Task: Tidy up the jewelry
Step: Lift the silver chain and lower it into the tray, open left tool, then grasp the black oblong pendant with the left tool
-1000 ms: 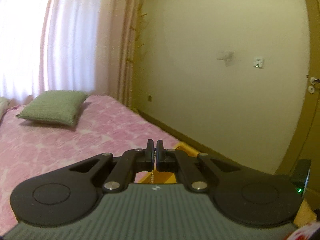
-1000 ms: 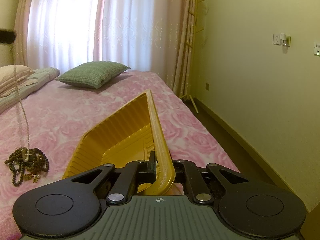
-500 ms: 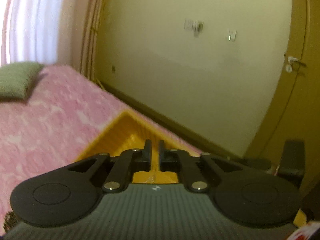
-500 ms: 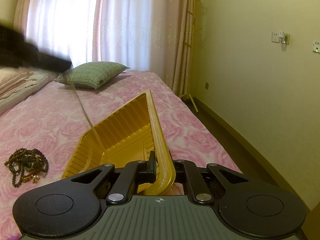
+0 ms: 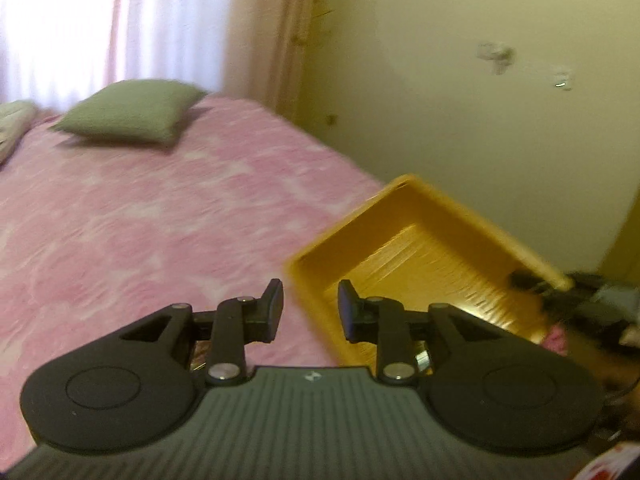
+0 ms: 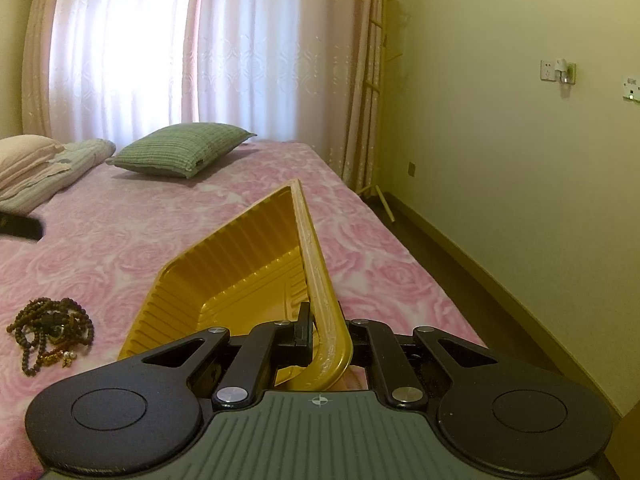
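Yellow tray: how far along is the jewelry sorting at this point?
Done: nothing confirmed; no jewelry shows in the yellow tray, though its floor is partly hidden. In hand: the right gripper clamps the tray's rim, tilting it up off the bed; the left gripper has just been opening, nothing between its pads. Left: the tangled bead necklaces lie on the bed beside the tray.

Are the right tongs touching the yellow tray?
Touching: the right wrist view shows the right tongs clamped on the yellow tray's rim.
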Tool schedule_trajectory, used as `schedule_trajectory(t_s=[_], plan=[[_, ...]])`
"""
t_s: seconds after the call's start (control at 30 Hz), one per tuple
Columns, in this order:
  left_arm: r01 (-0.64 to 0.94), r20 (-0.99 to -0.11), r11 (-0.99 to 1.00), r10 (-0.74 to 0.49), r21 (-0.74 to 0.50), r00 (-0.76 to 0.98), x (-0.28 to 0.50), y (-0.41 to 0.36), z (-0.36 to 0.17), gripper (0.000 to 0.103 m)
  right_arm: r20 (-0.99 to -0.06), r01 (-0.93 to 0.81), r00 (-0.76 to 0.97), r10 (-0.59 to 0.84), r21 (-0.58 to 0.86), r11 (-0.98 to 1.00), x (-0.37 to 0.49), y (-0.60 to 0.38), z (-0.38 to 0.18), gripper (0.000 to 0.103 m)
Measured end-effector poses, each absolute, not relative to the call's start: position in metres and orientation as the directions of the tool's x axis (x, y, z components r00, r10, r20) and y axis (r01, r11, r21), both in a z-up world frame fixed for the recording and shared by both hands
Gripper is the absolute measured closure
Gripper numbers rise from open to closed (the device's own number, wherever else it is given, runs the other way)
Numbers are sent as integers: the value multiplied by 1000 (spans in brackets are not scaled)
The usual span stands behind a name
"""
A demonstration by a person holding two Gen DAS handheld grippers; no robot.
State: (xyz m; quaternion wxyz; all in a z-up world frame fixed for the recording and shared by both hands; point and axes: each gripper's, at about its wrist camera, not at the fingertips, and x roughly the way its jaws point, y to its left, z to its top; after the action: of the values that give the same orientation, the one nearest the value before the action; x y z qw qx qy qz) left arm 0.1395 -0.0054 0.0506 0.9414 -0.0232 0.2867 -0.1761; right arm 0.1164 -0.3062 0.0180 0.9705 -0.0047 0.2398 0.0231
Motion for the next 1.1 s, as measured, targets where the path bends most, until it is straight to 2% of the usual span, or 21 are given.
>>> schedule_trajectory(t_s=[0.13, 0.27, 0.47, 0.8, 0.87, 0.93, 1.1], plan=[[292, -577, 948, -312, -130, 755, 133, 11, 21, 77, -467, -47, 883, 40, -4, 999, 117, -306, 18, 96], [342, -596, 931, -346, -125, 724, 121, 6, -9, 69, -471, -42, 881, 32, -9, 999, 119, -305, 16, 96], [443, -630, 895, -369, -45, 683, 113, -20, -47, 68, -477, -42, 878, 28, -19, 999, 123, -304, 14, 96], [472, -649, 882, -356, 4, 672, 131, -40, -74, 68, -481, -38, 877, 21, -26, 999, 125, -304, 10, 96], [477, -660, 879, -350, 15, 665, 134, -43, -75, 68, -481, -37, 876, 20, -27, 999, 126, -303, 9, 96], [473, -668, 881, -346, 10, 658, 136, -43, -75, 77, -481, -37, 876, 19, -29, 999, 127, -302, 9, 96], [464, -684, 886, -345, -10, 643, 134, -40, -70, 82, -481, -39, 876, 20, -31, 999, 127, -302, 8, 96]])
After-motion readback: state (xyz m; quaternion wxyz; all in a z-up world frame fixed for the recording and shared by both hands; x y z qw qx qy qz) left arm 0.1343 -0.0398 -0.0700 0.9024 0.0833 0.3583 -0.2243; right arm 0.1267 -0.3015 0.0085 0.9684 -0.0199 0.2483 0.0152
